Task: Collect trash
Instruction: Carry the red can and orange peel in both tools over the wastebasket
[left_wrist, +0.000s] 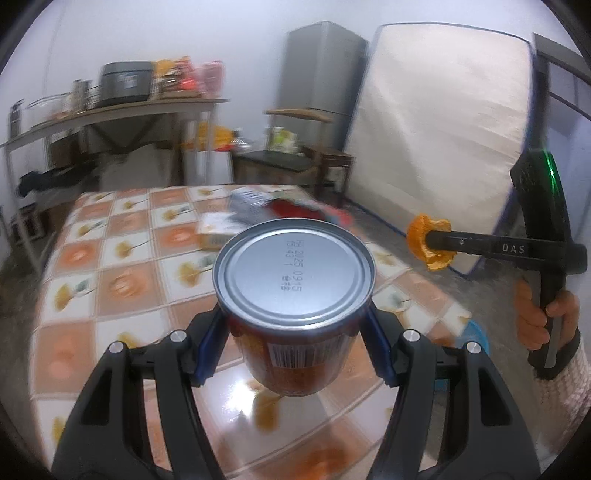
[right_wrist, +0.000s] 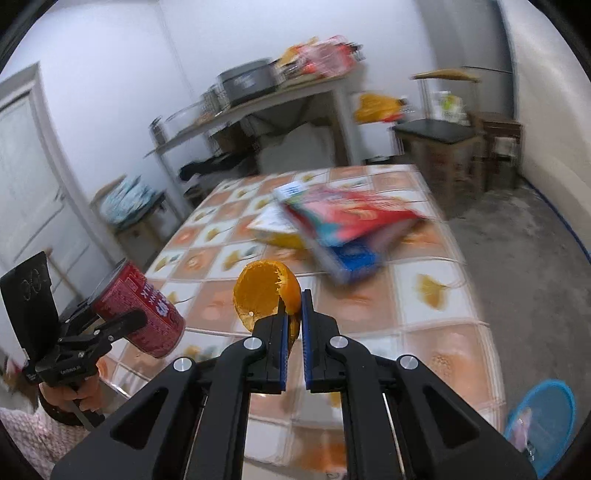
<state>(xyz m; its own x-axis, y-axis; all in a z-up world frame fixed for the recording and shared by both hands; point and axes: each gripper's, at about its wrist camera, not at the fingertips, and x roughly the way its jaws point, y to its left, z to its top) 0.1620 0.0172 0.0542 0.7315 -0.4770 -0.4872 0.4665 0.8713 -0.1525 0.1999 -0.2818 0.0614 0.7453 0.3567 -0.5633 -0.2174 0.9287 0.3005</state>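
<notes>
Left claw (left_wrist: 295, 325): clamped on a can (left_wrist: 293, 295), which is held clear above the table (left_wrist: 110, 266), its plain silver end turned toward the camera. Right claw (right_wrist: 294, 314): pinched on a peel (right_wrist: 264, 295), likewise carried in the air over the tabletop.

Can: red printed body, barcode on the side, date stamp on the end; no dents are seen; whether it has been opened cannot be told. From the right wrist view it is seen tilted, gripped across its body.

Peel: an orange cup-shaped half-rind, ragged at the edge, hollow side showing; only a thin wall is caught between the blue pads (right_wrist: 283, 332), so the hold is judged slight.

Step in hand: both items are judged picked up and in carriage toward disposal. A blue bin (right_wrist: 543, 417) is seen on the floor by the near right table corner, and is taken to be the destination, though this is not certain.

Next move: each claw would need to be brought over the bin and opened, the peel being kept from slipping meanwhile.

Remaining on table: a red snack box (right_wrist: 351, 221) and a yellow packet (right_wrist: 277, 229), both blurred.
</notes>
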